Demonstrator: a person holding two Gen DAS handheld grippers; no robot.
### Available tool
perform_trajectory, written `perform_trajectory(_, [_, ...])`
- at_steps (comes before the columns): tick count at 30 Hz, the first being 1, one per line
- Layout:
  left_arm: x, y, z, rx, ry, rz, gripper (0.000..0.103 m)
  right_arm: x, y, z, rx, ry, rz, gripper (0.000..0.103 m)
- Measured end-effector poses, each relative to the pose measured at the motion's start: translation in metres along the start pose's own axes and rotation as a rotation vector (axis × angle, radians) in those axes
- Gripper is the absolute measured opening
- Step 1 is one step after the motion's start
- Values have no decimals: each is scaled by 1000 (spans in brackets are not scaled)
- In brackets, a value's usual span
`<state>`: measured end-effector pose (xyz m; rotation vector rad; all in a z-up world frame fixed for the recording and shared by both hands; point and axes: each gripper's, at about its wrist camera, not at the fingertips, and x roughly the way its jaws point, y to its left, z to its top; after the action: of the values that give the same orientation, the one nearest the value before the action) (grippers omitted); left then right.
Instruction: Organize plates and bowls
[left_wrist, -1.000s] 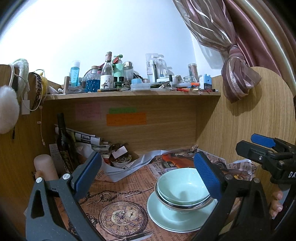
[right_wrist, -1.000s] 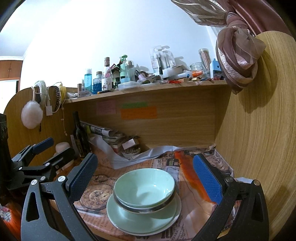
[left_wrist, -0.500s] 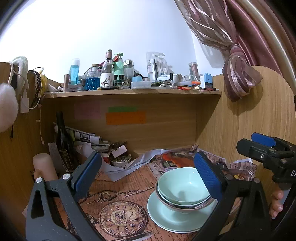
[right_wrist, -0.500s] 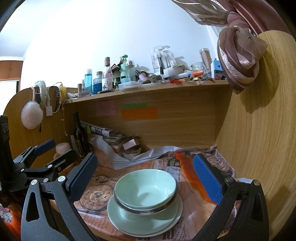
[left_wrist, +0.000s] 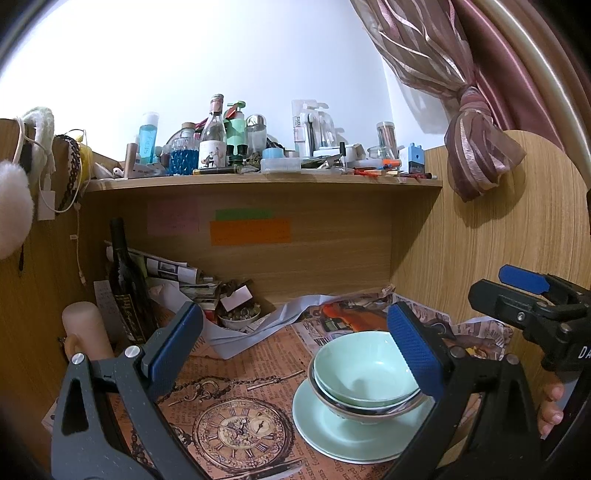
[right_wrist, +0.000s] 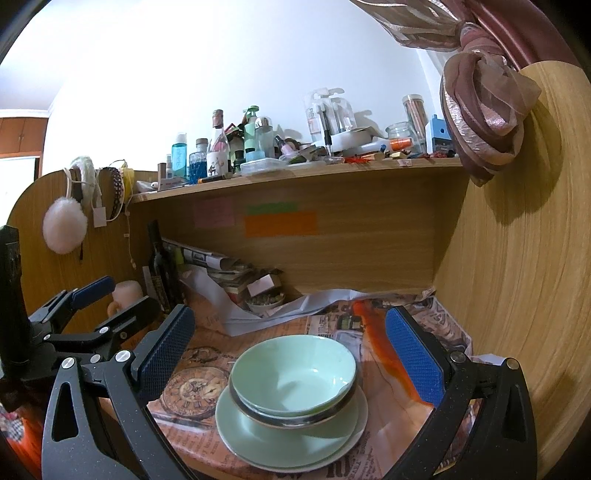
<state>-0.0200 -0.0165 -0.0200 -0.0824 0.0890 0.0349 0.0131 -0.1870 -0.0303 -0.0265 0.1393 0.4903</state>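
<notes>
A pale green bowl (left_wrist: 364, 371) (right_wrist: 295, 373) nests in a silver-rimmed bowl (left_wrist: 369, 408) (right_wrist: 295, 417), and both stand on a pale green plate (left_wrist: 332, 432) (right_wrist: 280, 443) laid on newspaper. My left gripper (left_wrist: 295, 347) is open, pulled back from the stack, which lies behind its right finger. My right gripper (right_wrist: 291, 354) is open too, with the stack framed between its blue pads but not touched. Each gripper shows at the edge of the other's view: the right one (left_wrist: 532, 295), the left one (right_wrist: 96, 306).
The desk niche has a wooden back wall and side panels (right_wrist: 517, 277). A dark bottle (left_wrist: 125, 280), rolled newspapers, a small dish of trinkets (left_wrist: 240, 319) and a cream cylinder (left_wrist: 83, 332) crowd the back left. A cluttered shelf (left_wrist: 258, 179) runs above. A tied curtain (left_wrist: 476, 162) hangs right.
Both grippers have drifted slightly back and up from the stack; the bowls and plate have not moved.
</notes>
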Motion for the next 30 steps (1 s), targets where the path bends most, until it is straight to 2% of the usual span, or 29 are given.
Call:
perform_trajectory(17, [4, 0, -1, -59, 23, -26, 102, 1, 3, -3, -4, 3, -3, 103])
perform_trajectory(30, [5, -4, -2, -51, 28, -16, 102, 6, -7, -6, 26, 20, -5, 103])
